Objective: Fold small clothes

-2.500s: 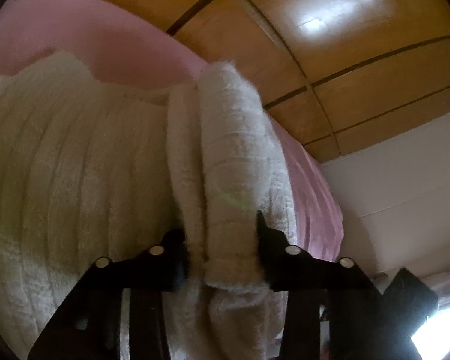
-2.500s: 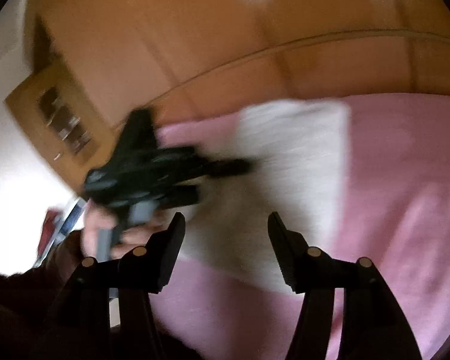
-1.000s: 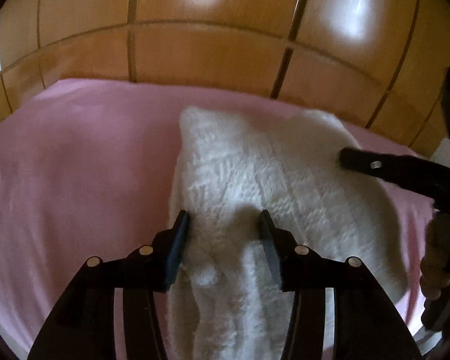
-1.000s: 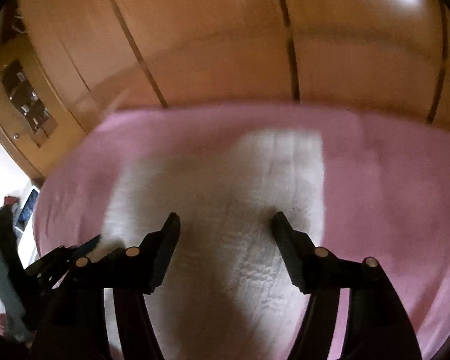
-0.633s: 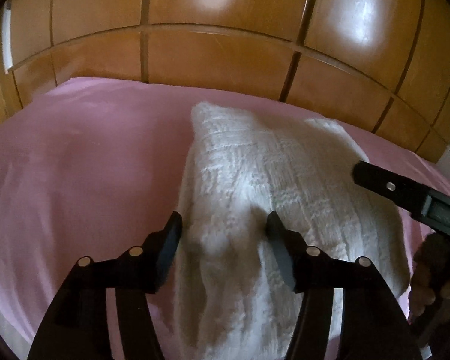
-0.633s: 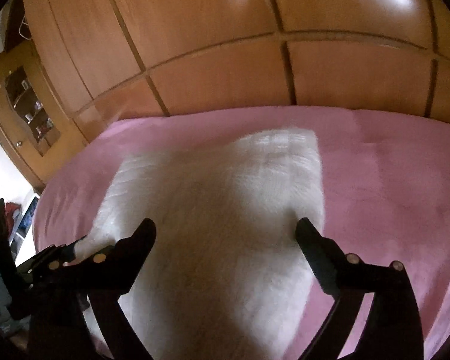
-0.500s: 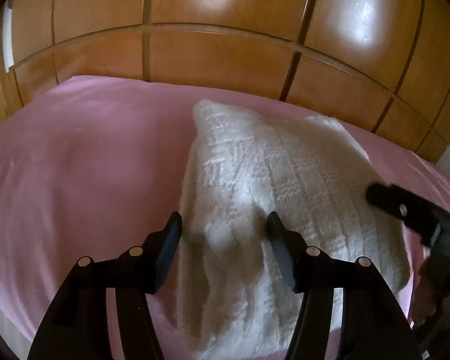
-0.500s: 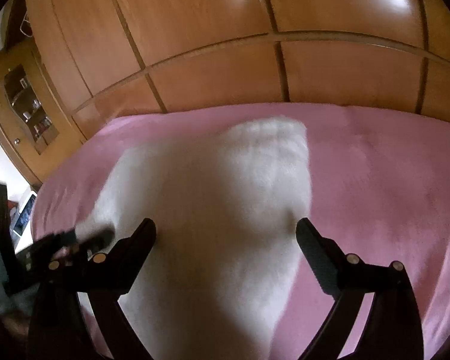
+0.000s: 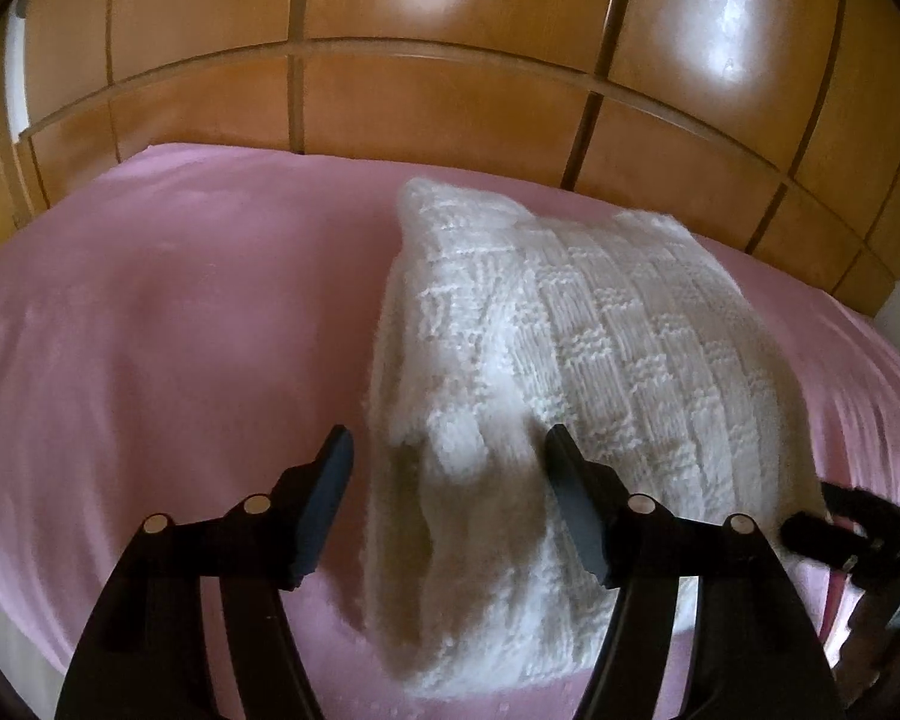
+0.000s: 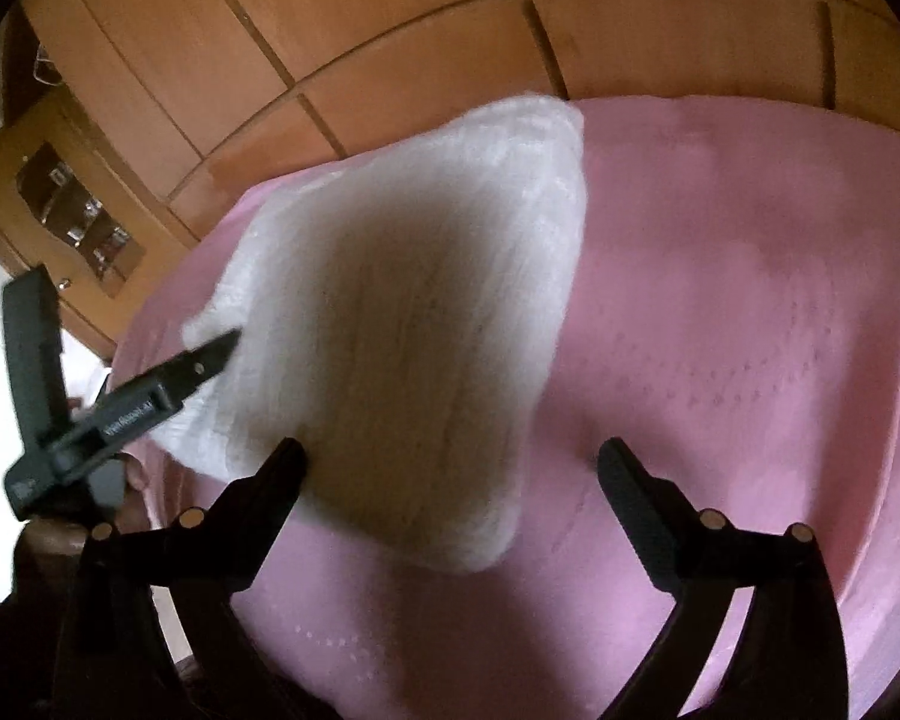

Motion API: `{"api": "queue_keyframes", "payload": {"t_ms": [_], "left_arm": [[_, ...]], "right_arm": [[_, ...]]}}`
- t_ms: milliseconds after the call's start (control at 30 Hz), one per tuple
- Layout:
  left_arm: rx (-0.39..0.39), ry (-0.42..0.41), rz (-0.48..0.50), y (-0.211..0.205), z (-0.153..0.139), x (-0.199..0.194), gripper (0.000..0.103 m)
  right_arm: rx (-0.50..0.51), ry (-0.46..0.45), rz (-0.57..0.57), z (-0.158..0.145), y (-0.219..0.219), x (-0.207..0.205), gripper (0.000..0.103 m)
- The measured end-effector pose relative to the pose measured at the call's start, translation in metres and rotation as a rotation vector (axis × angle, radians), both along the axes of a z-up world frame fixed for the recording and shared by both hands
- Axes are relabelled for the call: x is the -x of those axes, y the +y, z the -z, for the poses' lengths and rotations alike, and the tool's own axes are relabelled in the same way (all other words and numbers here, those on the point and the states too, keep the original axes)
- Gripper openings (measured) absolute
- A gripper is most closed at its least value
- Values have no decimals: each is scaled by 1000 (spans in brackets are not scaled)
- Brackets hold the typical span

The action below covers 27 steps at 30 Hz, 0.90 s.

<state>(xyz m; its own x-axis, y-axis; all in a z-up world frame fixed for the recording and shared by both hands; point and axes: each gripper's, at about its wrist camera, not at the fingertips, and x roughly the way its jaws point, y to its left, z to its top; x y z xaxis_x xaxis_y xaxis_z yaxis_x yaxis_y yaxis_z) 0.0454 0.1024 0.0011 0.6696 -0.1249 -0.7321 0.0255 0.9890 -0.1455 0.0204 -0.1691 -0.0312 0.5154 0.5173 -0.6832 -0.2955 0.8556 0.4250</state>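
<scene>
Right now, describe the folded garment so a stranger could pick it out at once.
Find the pink bedspread in front of the wooden panelled wall. Lying on it, just ahead of the open left gripper, is the white knitted garment, folded into a thick rectangular bundle. It is the only fluffy white thing on the smooth pink cloth, with a raised basket-weave rib pattern.

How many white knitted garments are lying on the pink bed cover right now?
1. The folded white knitted garment lies on the pink bed cover, just ahead of both open grippers, toward the wooden panelled headboard. Nothing else shows; another could lie out of view.
</scene>
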Motion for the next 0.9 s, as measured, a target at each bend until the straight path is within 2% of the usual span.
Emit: {"api": "queue_keyframes", "payload": {"t_ms": [67,167,267,367,500,600,667,700,767,833,900], "left_arm": [[9,3,-1,3,2,0,72],[28,8,7,7,7,0,75],[86,21,28,17,13,-3,79],[182,44,64,30,21,-8,80],[352,87,125,50,36,-19,80],[446,95,169,58,45,-24,71],[496,93,197,60,49,-25,59],[530,97,210,61,52,-26,57],[564,92,209,62,55,-25,52],[607,96,211,63,57,-23,45],[648,93,219,63,54,-20,38]], "right_arm": [[-60,16,11,-7,-10,-13,100],[-140,55,32,-9,-21,-38,100],[-196,97,53,-4,-26,-64,100],[-239,138,40,1,-23,-86,100],[-291,187,-18,9,-13,-109,100],[-308,195,-70,15,-3,-117,101],[-284,184,-88,16,7,-122,101],[-272,177,-91,16,11,-123,101],[-236,158,-90,14,16,-119,91],[-218,112,-81,6,15,-109,68],[-197,66,-74,-5,13,-97,57]]}}
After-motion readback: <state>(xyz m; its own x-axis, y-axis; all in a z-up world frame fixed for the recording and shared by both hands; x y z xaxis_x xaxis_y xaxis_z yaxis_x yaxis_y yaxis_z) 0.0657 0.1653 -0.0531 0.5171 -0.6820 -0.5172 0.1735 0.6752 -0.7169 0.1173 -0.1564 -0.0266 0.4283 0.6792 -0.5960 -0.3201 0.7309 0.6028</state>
